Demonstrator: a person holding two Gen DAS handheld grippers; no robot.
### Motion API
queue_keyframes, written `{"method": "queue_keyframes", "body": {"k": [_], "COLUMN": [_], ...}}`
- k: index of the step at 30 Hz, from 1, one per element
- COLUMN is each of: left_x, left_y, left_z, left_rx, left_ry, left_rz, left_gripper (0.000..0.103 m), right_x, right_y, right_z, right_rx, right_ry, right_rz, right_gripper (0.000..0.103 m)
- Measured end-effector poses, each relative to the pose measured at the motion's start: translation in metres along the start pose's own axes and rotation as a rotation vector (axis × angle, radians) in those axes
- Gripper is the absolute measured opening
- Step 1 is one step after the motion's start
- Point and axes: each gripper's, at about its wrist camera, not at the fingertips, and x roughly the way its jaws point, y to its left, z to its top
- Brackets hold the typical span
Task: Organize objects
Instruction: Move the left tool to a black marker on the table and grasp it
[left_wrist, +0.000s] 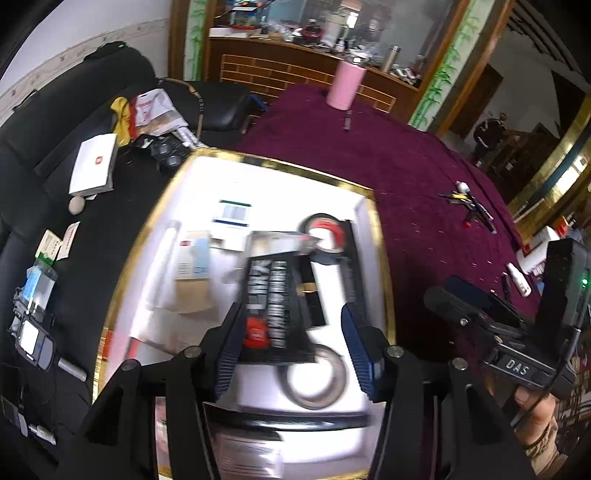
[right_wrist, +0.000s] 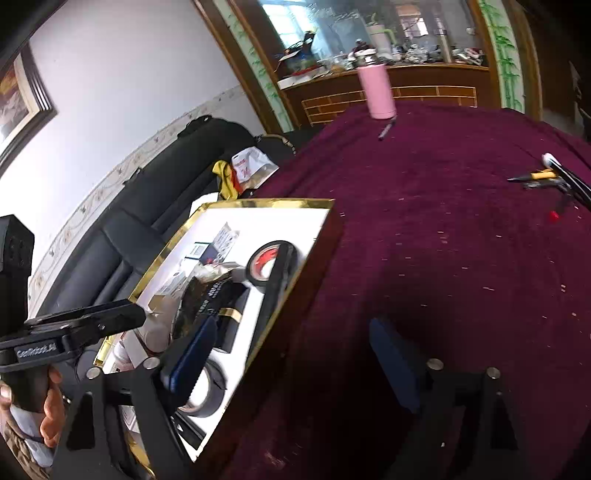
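Observation:
A white box with a gold rim (left_wrist: 369, 192) sits at the left edge of the purple-clothed table (left_wrist: 424, 206); it also shows in the right wrist view (right_wrist: 266, 204). Inside lie a black printed packet (left_wrist: 273, 295), a red-cored tape roll (left_wrist: 328, 232), a grey tape roll (left_wrist: 314, 380), small cartons and papers. My left gripper (left_wrist: 295, 343) is open just above the box, its fingers either side of the packet's near end without gripping it. My right gripper (right_wrist: 291, 369) is open and empty over the box's right edge and the cloth.
A pink bottle (right_wrist: 376, 92) and a pen (right_wrist: 386, 131) stand at the table's far side. Pliers and pens (right_wrist: 546, 177) lie at the right. A black sofa (left_wrist: 55, 155) left of the box holds a white box, bags and clutter. White items (left_wrist: 532, 258) lie far right.

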Motion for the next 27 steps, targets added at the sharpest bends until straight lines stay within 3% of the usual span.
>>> {"method": "queue_keyframes", "body": {"k": [7,18,27], "left_x": [0.007,0.068,0.107], "left_y": [-0.059,-0.195,-0.307], "left_z": [-0.008,-0.042,-0.052], "left_rx": [0.083,0.304,0.445], "left_ry": [0.031,0.224,0.274], "left_rz": [-0.094,-0.252,-0.292], "left_gripper": [0.062,0.062,0.062], "right_x": [-0.051,-0.143,-0.207], "right_y": [-0.056,-0.162,-0.22], "right_z": [-0.013,-0.047,-0.06], "right_rx": [0.075,0.096,0.174], "right_ry": [-0.034,-0.016,-0.093], "right_rz": [-0.062,-0.293,-0.391], "right_gripper": [0.102,0.103,0.103]}}
